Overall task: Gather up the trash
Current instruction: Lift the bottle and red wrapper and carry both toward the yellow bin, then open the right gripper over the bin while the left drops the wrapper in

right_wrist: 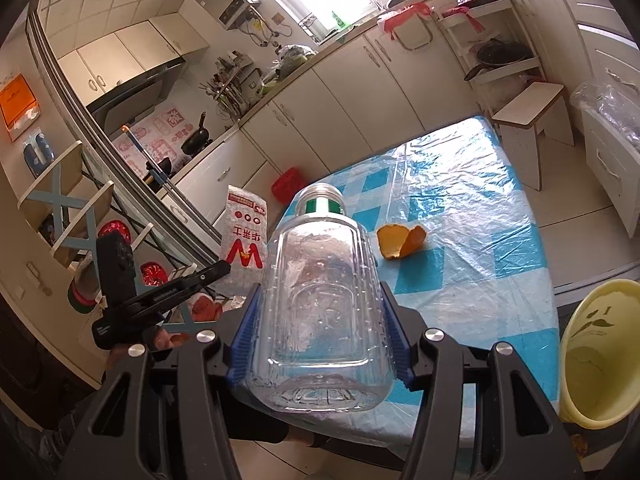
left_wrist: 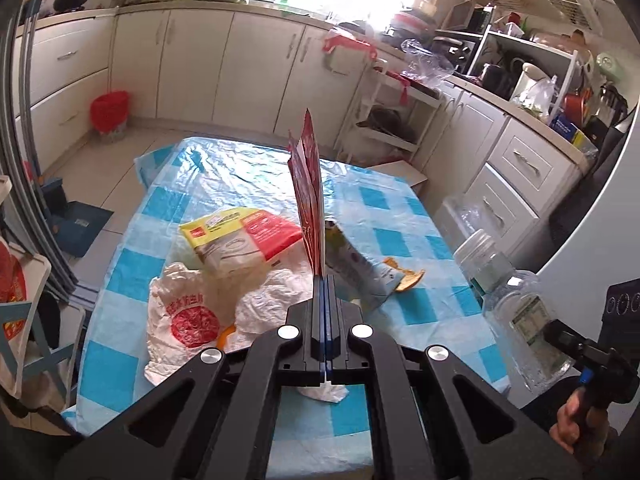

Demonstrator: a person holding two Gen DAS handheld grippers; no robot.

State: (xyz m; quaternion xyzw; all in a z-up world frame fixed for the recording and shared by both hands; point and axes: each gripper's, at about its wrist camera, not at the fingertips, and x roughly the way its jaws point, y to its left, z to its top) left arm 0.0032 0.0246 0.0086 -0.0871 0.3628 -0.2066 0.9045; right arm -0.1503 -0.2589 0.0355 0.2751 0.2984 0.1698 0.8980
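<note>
Left hand-held gripper [left_wrist: 323, 280] is clamped on a thin red wrapper [left_wrist: 309, 196], raised above the table [left_wrist: 400, 216]; pinched only at its edge, it could slip out. Right hand-held gripper [right_wrist: 320, 320] squeezes a clear plastic bottle [right_wrist: 320, 304]; slick sides could slide. Bin [right_wrist: 596, 356] is cut off at the frame edge.
</note>
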